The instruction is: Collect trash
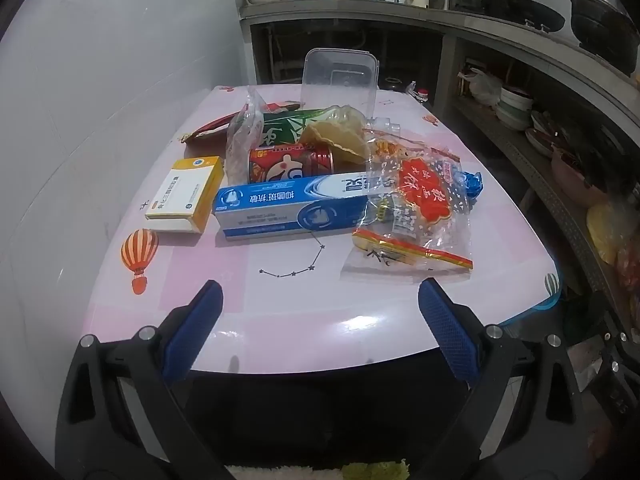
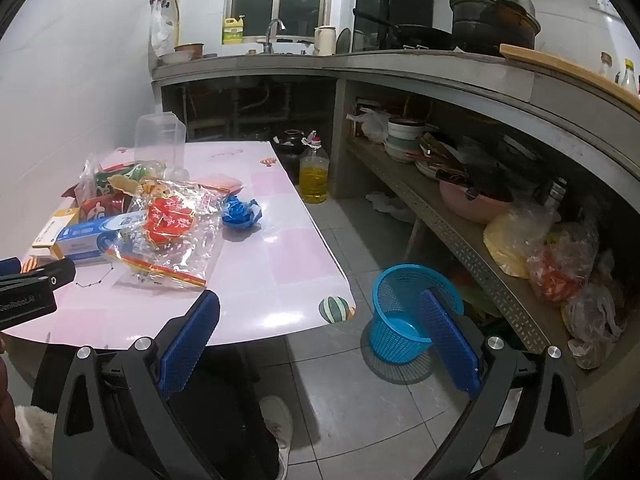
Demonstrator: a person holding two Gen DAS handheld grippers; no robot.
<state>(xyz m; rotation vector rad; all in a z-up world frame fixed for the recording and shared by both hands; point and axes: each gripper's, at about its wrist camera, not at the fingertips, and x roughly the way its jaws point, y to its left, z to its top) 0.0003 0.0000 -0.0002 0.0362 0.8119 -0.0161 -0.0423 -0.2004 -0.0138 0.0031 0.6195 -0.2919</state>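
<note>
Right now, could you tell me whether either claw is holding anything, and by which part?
Nothing is held. The left claw and the right claw both stand open and empty, short of the trash on the pink table.

Toothpaste box (image 1: 292, 210): "抑菌斑·抗敏"; left tool (image 2: 24, 288): "GenRobot.AI".
</note>
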